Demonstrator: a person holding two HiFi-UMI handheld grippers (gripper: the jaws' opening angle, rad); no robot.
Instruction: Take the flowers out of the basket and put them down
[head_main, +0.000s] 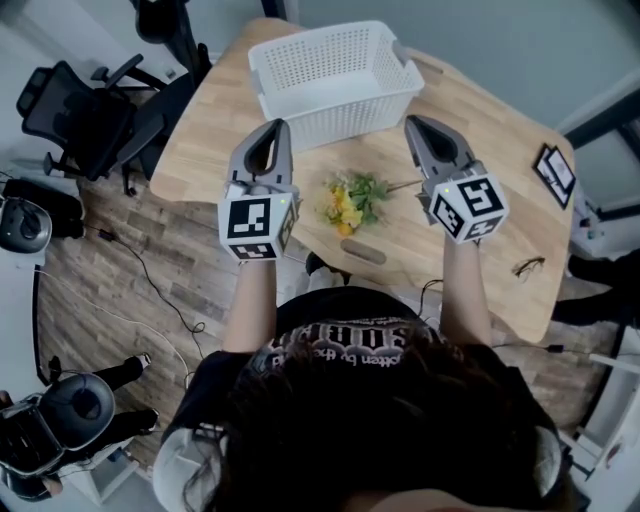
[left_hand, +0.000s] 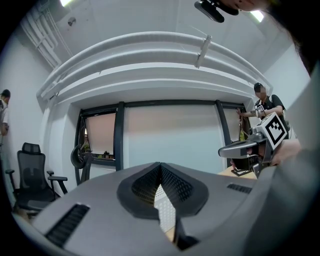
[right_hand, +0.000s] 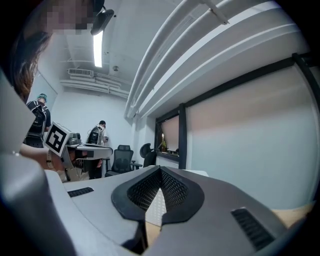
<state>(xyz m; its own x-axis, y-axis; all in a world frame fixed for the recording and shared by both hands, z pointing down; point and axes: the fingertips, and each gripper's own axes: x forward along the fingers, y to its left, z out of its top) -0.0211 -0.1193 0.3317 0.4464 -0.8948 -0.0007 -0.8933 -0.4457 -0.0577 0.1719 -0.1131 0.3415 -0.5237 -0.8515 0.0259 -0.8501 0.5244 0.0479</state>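
Observation:
A small bunch of yellow flowers (head_main: 350, 200) with green leaves and a thin stem lies on the wooden table (head_main: 210, 130), just in front of the white mesh basket (head_main: 340, 112). The basket looks empty. My left gripper (head_main: 279, 126) hovers to the left of the flowers, its jaws shut with nothing between them. On the other side of the flowers my right gripper (head_main: 411, 121) is held up, also shut and empty. Both point level toward the basket. In the left gripper view the jaws (left_hand: 160, 164) meet at their tips; the right gripper view shows the same (right_hand: 160, 169).
A pair of glasses (head_main: 528, 266) and a dark framed tablet (head_main: 555, 170) lie on the table's right side. A small wooden piece (head_main: 362, 252) lies near the front edge. A black office chair (head_main: 80, 115) stands left of the table. People stand in the background.

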